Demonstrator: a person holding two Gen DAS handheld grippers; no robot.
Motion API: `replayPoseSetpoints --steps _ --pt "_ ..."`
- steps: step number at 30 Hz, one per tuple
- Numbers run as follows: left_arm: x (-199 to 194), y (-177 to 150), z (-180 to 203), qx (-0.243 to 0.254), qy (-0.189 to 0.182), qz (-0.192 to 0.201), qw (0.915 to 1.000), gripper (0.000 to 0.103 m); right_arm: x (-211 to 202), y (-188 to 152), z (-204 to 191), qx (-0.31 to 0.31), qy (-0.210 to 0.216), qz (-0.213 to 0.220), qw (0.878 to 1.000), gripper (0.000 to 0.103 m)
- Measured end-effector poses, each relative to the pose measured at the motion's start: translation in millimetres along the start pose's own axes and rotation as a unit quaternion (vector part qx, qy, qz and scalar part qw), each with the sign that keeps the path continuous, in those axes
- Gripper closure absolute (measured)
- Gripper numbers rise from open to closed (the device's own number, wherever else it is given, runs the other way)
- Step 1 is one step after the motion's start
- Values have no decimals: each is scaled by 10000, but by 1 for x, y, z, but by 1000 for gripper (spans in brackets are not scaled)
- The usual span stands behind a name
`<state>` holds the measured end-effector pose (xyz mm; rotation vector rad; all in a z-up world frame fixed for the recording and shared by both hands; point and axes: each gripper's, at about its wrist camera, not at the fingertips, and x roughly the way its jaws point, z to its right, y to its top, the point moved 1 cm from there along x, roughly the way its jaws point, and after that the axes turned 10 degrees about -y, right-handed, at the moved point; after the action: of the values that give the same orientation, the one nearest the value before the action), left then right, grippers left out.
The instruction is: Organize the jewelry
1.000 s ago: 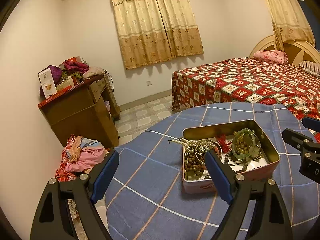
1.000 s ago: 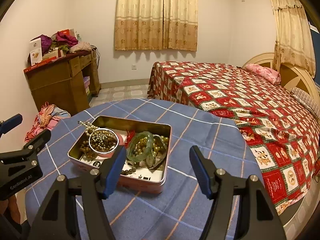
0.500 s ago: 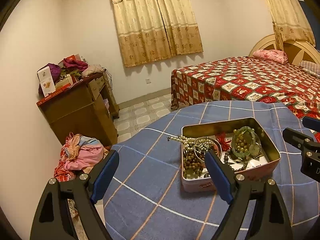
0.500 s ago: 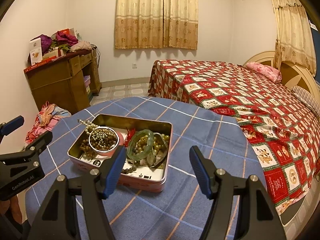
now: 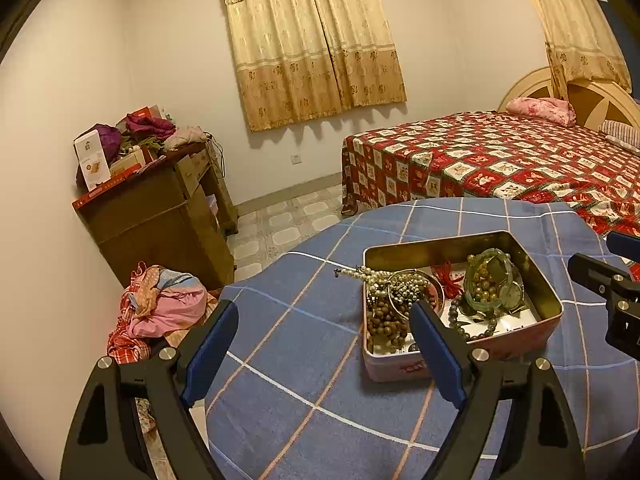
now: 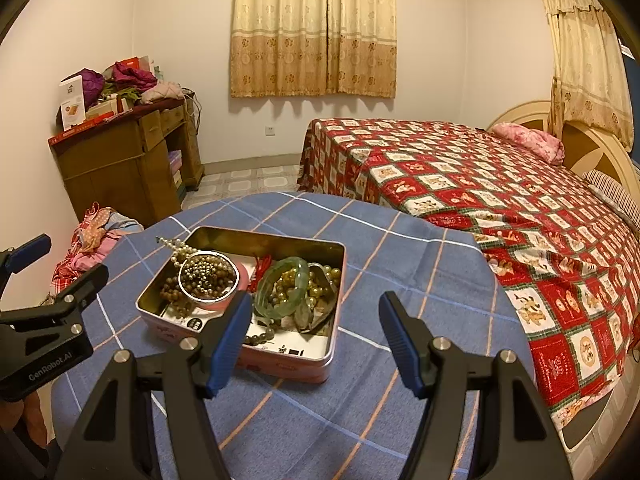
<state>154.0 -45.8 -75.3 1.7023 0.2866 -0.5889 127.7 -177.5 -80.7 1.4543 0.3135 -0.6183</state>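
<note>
Honestly, the tangle inside the tin (image 6: 280, 240) is hard to sort out. Left gripper (image 5: 320, 344) and right gripper (image 6: 316, 336) are both hovering with jaws spread wide, gripping nothing; the right one's near pad is covering part of the tin's front. The tin is sitting open on the blue checked tablecloth (image 6: 400, 280), holding a green bangle (image 6: 284, 292), a silver bangle (image 6: 208, 276) lying over brown beads (image 5: 384, 320), and a pearl strand (image 5: 360, 274) trailing over the rim. Beyond, a red patterned bed (image 6: 460, 168), a wooden desk (image 6: 120, 160) with piled clutter, clothes (image 5: 164, 308) lying on the floor, curtains (image 6: 314, 28) hanging closed.
</note>
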Motion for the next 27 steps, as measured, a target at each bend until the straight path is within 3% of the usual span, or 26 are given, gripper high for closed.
replayPoseSetpoints --steps 27 --pt "6 -1 -2 -25 103 -68 9999 16 0 0 -2 -7 8 -11 10000 35"
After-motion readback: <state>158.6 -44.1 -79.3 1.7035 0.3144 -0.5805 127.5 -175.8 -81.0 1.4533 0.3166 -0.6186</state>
